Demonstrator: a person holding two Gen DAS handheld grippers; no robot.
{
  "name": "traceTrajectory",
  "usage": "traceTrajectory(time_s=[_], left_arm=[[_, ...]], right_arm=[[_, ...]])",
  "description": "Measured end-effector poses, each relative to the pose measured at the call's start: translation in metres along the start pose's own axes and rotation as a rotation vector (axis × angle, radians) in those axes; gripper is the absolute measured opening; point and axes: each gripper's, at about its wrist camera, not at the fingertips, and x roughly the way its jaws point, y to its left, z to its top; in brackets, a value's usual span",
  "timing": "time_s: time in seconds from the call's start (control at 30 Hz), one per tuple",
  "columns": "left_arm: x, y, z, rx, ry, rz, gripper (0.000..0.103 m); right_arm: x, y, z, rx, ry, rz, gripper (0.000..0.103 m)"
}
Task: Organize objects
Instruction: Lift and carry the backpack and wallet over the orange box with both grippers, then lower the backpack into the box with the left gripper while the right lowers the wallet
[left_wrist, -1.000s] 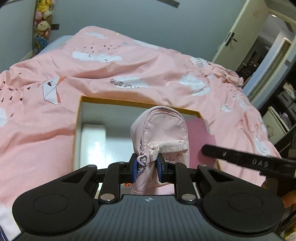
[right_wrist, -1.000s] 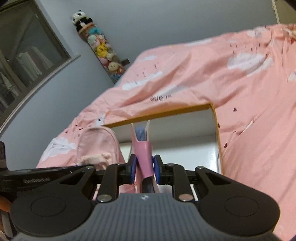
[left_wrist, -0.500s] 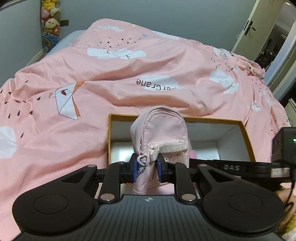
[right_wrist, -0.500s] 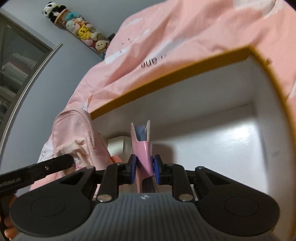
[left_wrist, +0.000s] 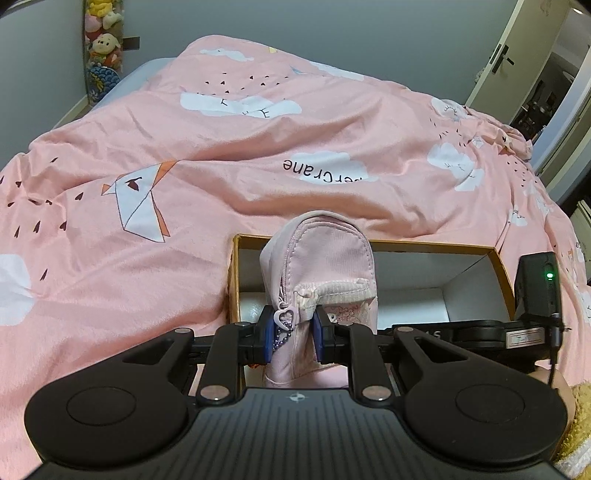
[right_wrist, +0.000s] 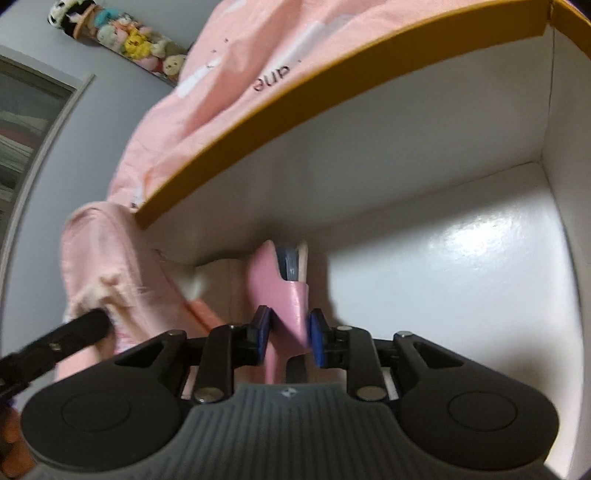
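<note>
My left gripper (left_wrist: 291, 332) is shut on a small pink backpack-shaped pouch (left_wrist: 321, 258), held upright over the near left end of a white box with a mustard rim (left_wrist: 424, 245). In the right wrist view, my right gripper (right_wrist: 290, 330) is low inside the box (right_wrist: 332, 96). Its jaws are opening around a pink card wallet (right_wrist: 284, 291), which leans left between the pads with small gaps on both sides. The pouch (right_wrist: 107, 258) hangs at the left of that view.
The box lies on a bed with a rumpled pink duvet (left_wrist: 221, 155). Plush toys (left_wrist: 103, 40) hang on the grey wall at the back left. A door (left_wrist: 517, 59) stands at the far right. The box floor (right_wrist: 461, 266) is bare white to the right of the wallet.
The right gripper has dropped deep into the box and its jaws have widened, so the wallet now tilts. The left gripper has drawn back from the box with the pouch still gripped.
</note>
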Motion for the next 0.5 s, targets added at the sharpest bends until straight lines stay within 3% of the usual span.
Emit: traceTrajectory(time_s=[0.1, 0.33, 0.5], left_arm=[[0.0, 0.0, 0.0, 0.003, 0.002, 0.0, 0.023], [0.0, -0.002, -0.001, 0.015, 0.008, 0.022, 0.023], [-0.005, -0.002, -0.001, -0.003, 0.011, -0.012, 0.023]], right_arm=[[0.007, 0.004, -0.002, -0.041, 0.021, -0.045, 0.036], [0.007, 0.02, -0.005, -0.14, 0.029, -0.097, 0.042], [-0.015, 0.024, -0.006, -0.2, -0.029, -0.101, 0.048]])
